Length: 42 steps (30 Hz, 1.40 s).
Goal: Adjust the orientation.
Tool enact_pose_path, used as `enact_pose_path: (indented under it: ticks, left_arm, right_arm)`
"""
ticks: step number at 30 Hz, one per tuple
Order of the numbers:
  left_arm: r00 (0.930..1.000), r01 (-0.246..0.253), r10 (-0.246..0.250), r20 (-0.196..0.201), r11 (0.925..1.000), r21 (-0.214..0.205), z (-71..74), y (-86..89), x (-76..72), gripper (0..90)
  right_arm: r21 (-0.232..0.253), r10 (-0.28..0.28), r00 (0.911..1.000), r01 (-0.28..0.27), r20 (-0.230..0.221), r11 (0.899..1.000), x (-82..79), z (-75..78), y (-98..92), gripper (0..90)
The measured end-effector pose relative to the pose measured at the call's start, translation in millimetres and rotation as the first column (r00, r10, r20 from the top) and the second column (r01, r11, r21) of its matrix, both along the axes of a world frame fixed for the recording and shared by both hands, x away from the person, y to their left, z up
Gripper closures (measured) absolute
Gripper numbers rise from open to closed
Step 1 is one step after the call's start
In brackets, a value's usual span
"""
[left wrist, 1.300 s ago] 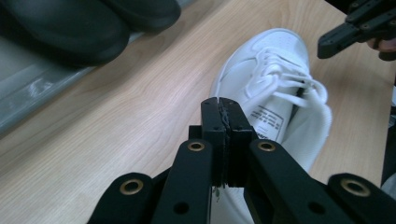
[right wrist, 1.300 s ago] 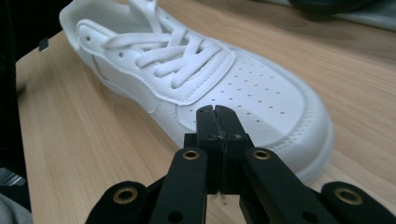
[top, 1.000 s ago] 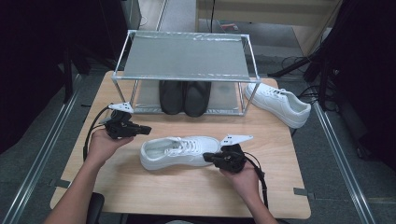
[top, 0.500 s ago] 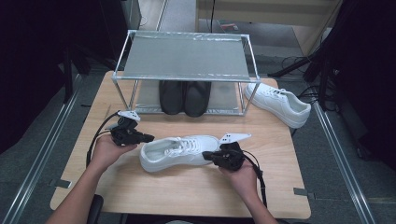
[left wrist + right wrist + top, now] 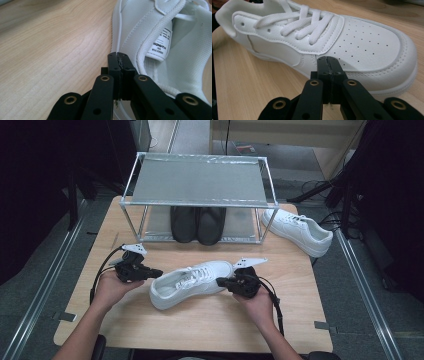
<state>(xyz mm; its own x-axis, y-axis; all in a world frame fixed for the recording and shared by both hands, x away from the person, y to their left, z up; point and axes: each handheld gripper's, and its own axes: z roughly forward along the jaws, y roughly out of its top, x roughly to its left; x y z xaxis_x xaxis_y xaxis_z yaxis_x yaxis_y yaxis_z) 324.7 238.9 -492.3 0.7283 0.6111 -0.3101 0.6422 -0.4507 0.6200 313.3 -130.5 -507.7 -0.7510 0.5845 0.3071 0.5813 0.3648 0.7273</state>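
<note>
- The left tool (image 5: 156, 273) is held with its jaws pressed together on nothing, its tip at the heel collar of the white sneaker (image 5: 192, 282); the right tool (image 5: 223, 281) is likewise closed and empty at the toe side.
- The sneaker – lying mid-table (image 5: 210, 330) – is judged light, with a soft upper and a firmer sole; the padded collar or tongue would be pinched best.
- A smooth white upper, a perforated toe and flat laces are seen.

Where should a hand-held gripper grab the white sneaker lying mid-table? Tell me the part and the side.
Probably the padded heel collar of the white sneaker, approached from its heel end, where the left hand-held gripper sits with its jaws shut. The shoe stands upright with its mouth open upward, so one jaw could slip inside and one outside. The rounded toe offers no such edge.
</note>
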Motion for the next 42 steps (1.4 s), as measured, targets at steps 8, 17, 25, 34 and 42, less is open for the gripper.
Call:
enact_pose_path:
  ticks: [8, 17, 25, 34, 42]
  left_arm:
    - [0.9995, 0.030, -0.030, 0.004, 0.9993, 0.023, -1.2, -8.7, -11.4, 90.0]
    - [0.9964, 0.084, -0.084, -0.005, 0.9961, 0.025, -2.9, -25.4, -24.8, 88.8]
    - [0.9961, 0.088, -0.088, -0.007, 0.9960, 0.014, -3.4, -29.0, -33.1, 88.7]
    - [0.9961, 0.086, -0.086, -0.019, 0.9963, 0.006, -6.3, -32.6, -40.3, 87.0]
    - [0.9972, 0.074, -0.074, -0.010, 0.9970, -0.020, -5.8, -33.2, -41.8, 86.8]
  right_arm:
    - [0.031, -0.028, 0.9987, 0.030, -0.043, 0.999, 7.7, -1.4, 1.1, 90.0]
    - [0.010, -0.022, 0.9997, 0.022, -0.011, 1.000, 13.7, -0.6, 10.1, 90.0]
    - [-0.008, -0.018, 0.9998, 0.018, 0.007, 1.000, 20.9, 0.4, 16.5, 89.0]
    - [-0.031, -0.010, 0.9990, 0.011, 0.044, 0.999, 28.0, 1.3, 28.9, 90.0]
    - [-0.011, -0.014, 0.9997, 0.015, 0.018, 1.000, 36.8, 1.0, 33.2, 90.0]
